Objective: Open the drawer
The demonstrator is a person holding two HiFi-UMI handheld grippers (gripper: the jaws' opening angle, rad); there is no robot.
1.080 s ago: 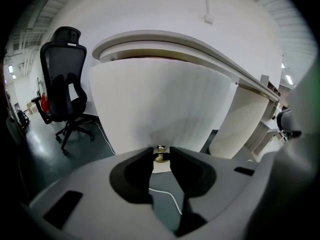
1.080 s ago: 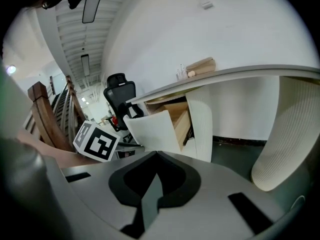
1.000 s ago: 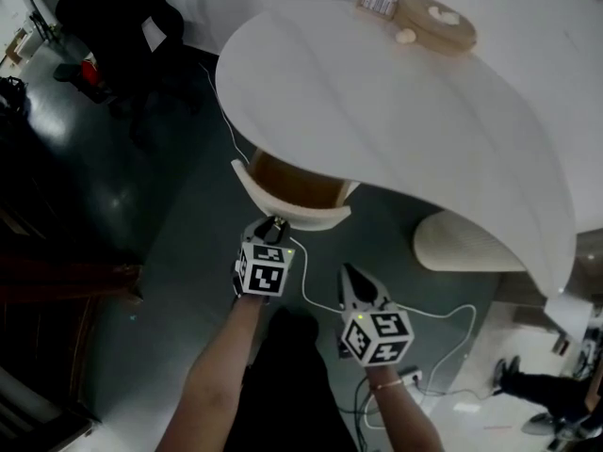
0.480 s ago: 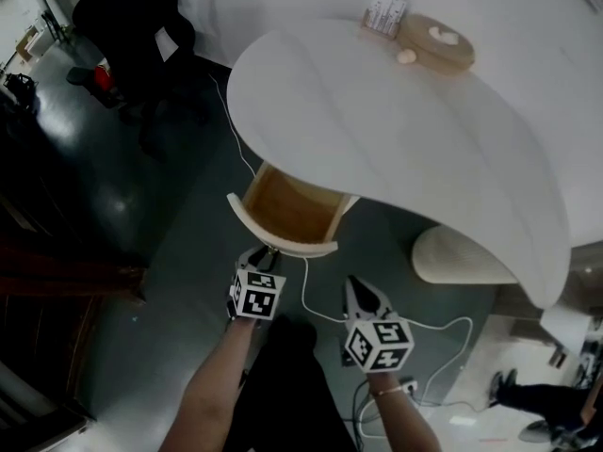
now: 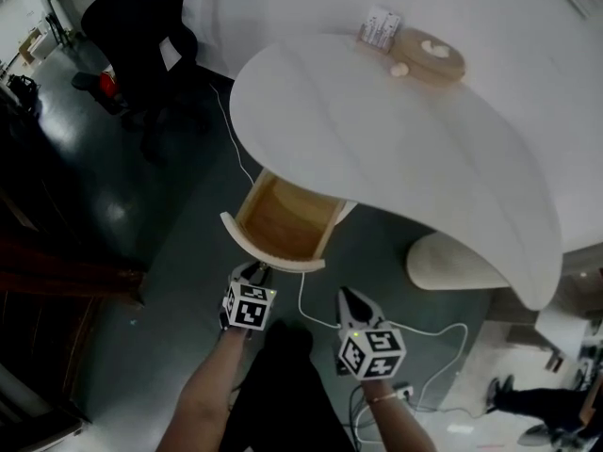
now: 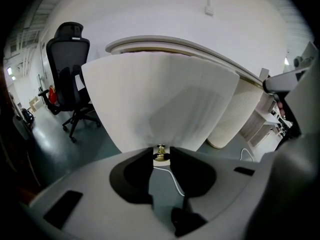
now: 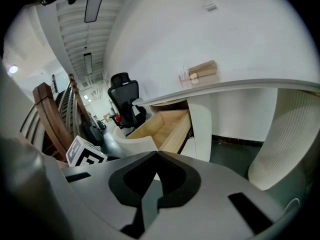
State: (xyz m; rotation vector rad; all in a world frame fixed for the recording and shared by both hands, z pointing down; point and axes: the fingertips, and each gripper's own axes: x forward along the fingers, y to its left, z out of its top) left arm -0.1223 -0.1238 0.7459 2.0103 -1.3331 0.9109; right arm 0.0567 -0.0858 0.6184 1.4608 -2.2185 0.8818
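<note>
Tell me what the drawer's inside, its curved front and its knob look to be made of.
The drawer inside looks like bare pale wood: warm tan, matte. The curved front is white and matte with faint vertical lines; painted wood or plastic, hard to say. The knob is probably brass-like metal: small, yellowish, shiny.

Looks like you're in an office. Black swivel chair [image 5: 130,22] at your 11 o'clock, big white curved desk [image 5: 377,130] at 12, dark polished floor [image 5: 113,205] all round.
</note>
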